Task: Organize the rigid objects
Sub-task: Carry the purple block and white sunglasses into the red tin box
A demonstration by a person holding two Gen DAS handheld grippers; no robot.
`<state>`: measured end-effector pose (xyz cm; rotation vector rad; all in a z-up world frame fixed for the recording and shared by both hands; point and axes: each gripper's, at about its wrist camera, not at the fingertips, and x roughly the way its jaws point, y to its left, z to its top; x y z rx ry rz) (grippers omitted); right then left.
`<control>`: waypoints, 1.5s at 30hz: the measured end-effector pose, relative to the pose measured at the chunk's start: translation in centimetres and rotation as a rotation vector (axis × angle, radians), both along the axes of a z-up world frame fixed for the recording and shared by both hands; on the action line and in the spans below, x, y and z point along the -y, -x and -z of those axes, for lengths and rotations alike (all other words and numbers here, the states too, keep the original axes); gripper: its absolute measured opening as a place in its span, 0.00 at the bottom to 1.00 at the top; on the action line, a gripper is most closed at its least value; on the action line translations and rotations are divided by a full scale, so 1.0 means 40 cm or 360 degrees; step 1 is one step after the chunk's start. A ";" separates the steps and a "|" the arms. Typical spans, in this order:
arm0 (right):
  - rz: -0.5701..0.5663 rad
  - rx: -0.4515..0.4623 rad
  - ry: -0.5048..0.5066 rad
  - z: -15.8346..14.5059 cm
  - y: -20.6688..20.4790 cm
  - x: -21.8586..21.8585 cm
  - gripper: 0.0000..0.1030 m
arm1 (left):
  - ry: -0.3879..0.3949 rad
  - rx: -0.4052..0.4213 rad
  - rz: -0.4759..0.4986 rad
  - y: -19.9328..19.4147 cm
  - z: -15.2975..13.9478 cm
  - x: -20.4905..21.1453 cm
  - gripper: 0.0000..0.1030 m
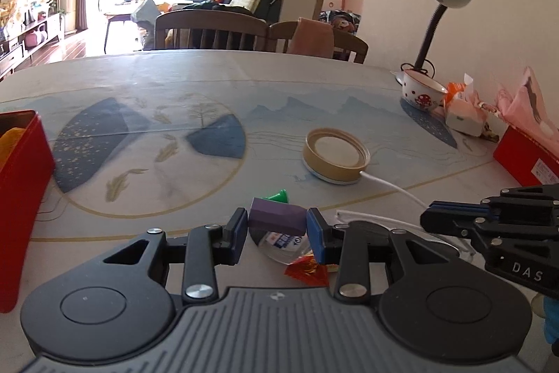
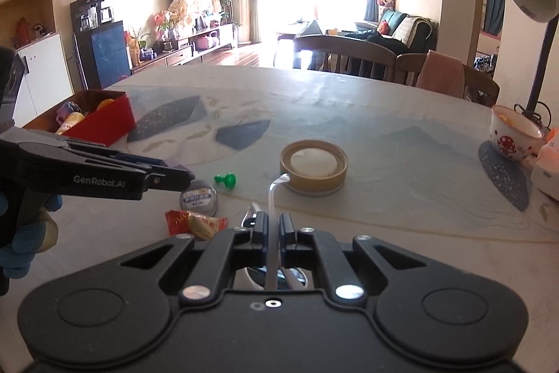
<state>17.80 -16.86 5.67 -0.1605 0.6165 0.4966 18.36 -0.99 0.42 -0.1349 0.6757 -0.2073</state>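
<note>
**Purple block clamped at left, white cable pinched at right**

Blue-padded fingers (image 1: 316, 233) of the left gripper (image 1: 277, 226) press both ends of a matte purple block (image 1: 277, 217), a smooth rectangular piece held tilted just above the table (image 1: 279, 83). Under it lie a crinkled red foil wrapper (image 1: 307, 271) and a round clear-topped tin with a printed label (image 1: 284, 242). At twelve o'clock from the block, touching its far edge in this view, peeks a glossy green plastic pawn (image 1: 277, 196).

Right gripper (image 2: 274, 226) has its jaws together on a thin white cable (image 2: 270, 198), which runs on toward twelve o'clock to a round tan-rimmed disc with a pale centre (image 2: 313, 168). The green pawn lies on its side at eleven o'clock.

At ten o'clock stands a red rectangular tin (image 2: 104, 123), open, holding a purple figure, a pale yellow piece and something orange. At two o'clock a white bowl with red mushroom prints (image 2: 513, 137) holds something yellow-orange that cannot be made out.

Both grippers point forward and downward at the tabletop. A blue-gloved hand (image 2: 21, 254) grips the left one.
</note>
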 end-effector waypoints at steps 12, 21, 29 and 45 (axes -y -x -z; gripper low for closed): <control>-0.0005 0.0100 -0.0066 -0.096 -0.005 -0.030 0.05 | 0.0005 0.0040 -0.0094 0.043 -0.079 -0.096 0.35; -0.0131 0.0188 -0.0068 -0.158 0.003 -0.151 0.05 | -0.0023 0.0112 -0.0229 0.100 -0.140 -0.212 0.35; -0.0285 0.0210 -0.0084 -0.187 0.009 -0.295 0.05 | -0.0024 0.0138 -0.0374 0.156 -0.167 -0.339 0.35; -0.0531 0.0263 -0.0170 -0.217 -0.005 -0.587 0.05 | -0.0108 0.0104 -0.0645 0.225 -0.150 -0.551 0.35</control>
